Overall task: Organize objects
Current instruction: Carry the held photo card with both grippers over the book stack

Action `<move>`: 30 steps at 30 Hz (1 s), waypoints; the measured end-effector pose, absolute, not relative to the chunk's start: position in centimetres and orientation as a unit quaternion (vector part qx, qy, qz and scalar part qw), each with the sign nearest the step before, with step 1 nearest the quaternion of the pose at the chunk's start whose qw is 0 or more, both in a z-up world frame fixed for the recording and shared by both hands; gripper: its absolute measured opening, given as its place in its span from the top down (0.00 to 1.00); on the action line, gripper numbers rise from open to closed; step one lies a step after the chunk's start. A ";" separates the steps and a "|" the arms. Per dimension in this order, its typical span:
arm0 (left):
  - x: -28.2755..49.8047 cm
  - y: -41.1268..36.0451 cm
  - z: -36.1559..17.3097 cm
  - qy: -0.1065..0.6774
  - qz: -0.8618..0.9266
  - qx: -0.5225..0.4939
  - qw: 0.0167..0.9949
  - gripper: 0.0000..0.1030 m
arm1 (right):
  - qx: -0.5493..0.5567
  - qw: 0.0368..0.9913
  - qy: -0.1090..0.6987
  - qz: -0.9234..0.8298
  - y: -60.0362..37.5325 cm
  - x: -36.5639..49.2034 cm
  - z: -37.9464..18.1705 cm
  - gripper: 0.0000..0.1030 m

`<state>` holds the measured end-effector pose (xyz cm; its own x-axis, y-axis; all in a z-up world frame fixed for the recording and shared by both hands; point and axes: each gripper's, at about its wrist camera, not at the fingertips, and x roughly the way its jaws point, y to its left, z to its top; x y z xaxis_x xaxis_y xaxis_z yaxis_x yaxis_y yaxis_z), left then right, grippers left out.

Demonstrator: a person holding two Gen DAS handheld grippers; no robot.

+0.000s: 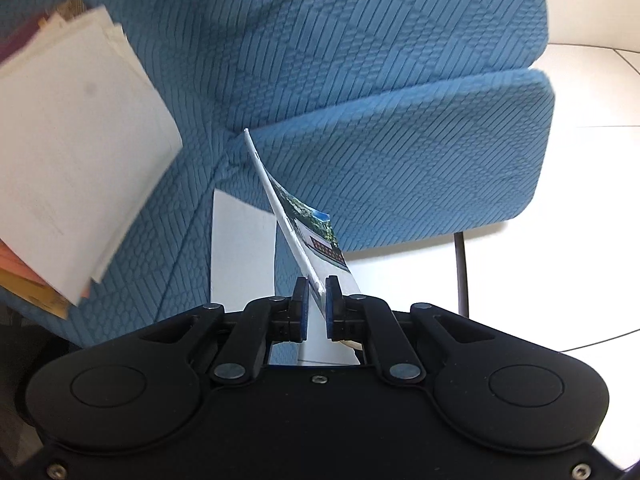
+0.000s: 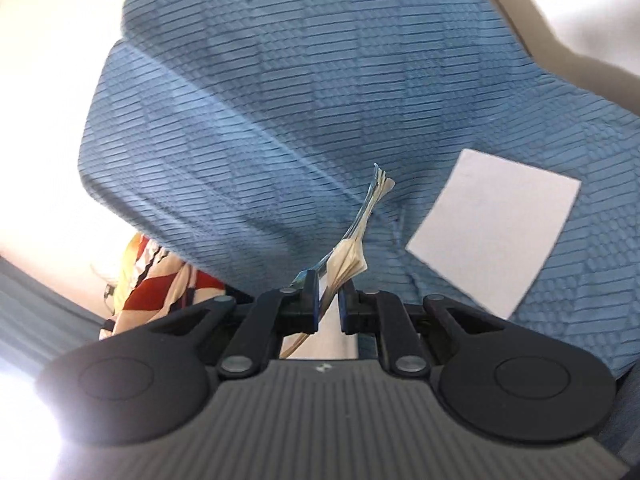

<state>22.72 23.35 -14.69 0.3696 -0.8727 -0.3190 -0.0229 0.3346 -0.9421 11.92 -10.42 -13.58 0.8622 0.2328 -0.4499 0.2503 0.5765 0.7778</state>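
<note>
My left gripper [image 1: 316, 306] is shut on a thin white card with a printed photo [image 1: 298, 232]. I see the card edge-on, slanting up and away over the blue sofa [image 1: 360, 60]. In the right wrist view, my right gripper [image 2: 329, 300] is shut on a thin bundle of cream and blue-edged papers [image 2: 352, 256] that fans out above its fingers. A single white sheet [image 2: 496, 236] lies flat on the sofa seat to the right of that bundle. Below the card, the left wrist view shows a white sheet [image 1: 240, 248] on the seat.
A loose stack of white, orange and brown papers [image 1: 68, 160] sits on the sofa at the left. The sofa's rounded blue cushion [image 1: 420, 168] ends at a white tiled floor [image 1: 580, 200] with a black cable [image 1: 462, 272]. A red, yellow and white patterned cloth [image 2: 160, 280] lies lower left.
</note>
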 end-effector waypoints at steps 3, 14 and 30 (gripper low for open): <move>22.7 24.9 -13.9 0.454 -0.314 -0.479 0.683 0.93 | 0.451 0.852 0.264 0.009 -9.1 12.5 -12.9 0.87; 23.3 30.6 -12.8 0.429 -0.291 -0.467 0.717 0.93 | 0.437 0.852 0.283 0.053 -4.6 15.4 -12.8 0.87; 24.7 35.2 -16.6 0.443 -0.234 -0.435 0.748 0.92 | 0.408 0.844 0.343 0.066 0.9 18.5 -17.2 0.87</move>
<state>24.74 35.16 -16.59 0.4975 -0.7362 -0.4589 -0.0347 0.5116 -0.8585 18.55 0.90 -17.23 0.7564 0.3912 -0.5243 0.1677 0.6587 0.7335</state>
